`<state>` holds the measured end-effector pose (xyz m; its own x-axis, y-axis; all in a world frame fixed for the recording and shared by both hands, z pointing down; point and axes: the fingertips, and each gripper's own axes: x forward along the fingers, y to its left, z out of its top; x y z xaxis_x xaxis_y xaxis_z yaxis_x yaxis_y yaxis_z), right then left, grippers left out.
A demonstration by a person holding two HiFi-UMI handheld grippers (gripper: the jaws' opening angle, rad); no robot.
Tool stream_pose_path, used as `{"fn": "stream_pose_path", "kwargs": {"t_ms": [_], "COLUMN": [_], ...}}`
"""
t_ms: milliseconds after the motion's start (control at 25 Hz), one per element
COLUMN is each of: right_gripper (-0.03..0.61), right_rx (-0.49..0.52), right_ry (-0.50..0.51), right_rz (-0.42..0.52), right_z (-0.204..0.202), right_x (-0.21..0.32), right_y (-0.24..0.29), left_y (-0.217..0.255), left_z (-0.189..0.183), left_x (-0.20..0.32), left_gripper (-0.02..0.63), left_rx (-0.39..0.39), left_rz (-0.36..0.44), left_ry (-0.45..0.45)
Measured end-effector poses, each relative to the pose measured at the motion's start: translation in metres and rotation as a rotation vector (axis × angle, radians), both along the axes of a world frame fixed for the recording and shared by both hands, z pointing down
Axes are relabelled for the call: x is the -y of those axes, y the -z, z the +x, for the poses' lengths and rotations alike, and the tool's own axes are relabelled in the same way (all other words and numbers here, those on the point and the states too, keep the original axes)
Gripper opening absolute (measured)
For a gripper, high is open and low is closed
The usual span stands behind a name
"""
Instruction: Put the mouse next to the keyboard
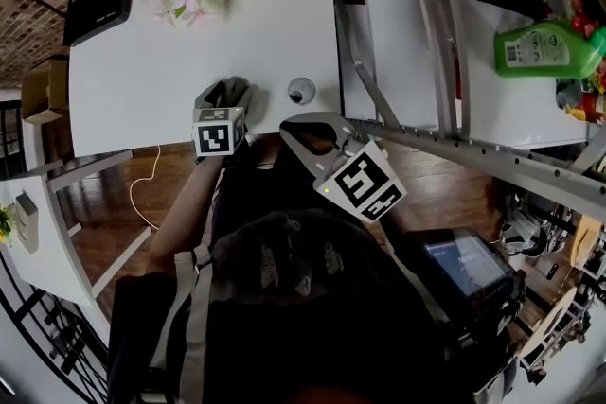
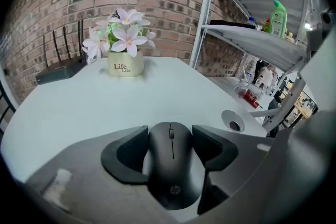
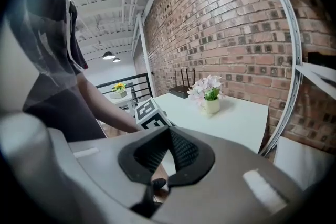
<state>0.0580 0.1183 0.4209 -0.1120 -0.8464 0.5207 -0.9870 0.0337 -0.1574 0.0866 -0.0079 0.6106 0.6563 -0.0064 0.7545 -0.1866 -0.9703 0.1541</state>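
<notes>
Holds a black mouse (image 2: 172, 168) between the jaws of the left gripper (image 1: 227, 94), with a pad against each side, at the near edge of the white bench (image 1: 270, 24), just left of a round cable hole (image 1: 301, 91). Carries the right gripper (image 3: 167, 136) to the right and nearer, off the bench edge, jaws closed tip to tip on nothing. Far across the bench: a pot of pink flowers (image 2: 125, 60) and, left of it, a black router (image 1: 98, 5). To the right, on a rack shelf, a green bottle (image 1: 544, 49).
</notes>
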Motion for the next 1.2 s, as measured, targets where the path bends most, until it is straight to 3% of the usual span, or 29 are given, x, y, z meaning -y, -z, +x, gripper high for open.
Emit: {"fn": "stream_pose_path", "kwargs": {"t_ms": [320, 560, 1200], "right_gripper": [0.005, 0.005, 0.005], "right_rx": [-0.214, -0.233, -0.270], "right_ry": [0.118, 0.167, 0.202], "right_rz": [-0.041, -0.013, -0.011], "right_z": [-0.015, -0.021, -0.021], "right_x": [0.014, 0.023, 0.031], "right_y": [-0.001, 0.006, 0.009], "left_y": [0.004, 0.002, 0.002], "left_z": [0.005, 0.011, 0.018], "left_x": [-0.006, -0.010, -0.022], "left_gripper": [0.267, 0.268, 0.268], "left_rx": [0.001, 0.005, 0.017], "left_rz": [-0.004, 0.042, 0.049], "left_ry": [-0.026, -0.062, -0.133]}}
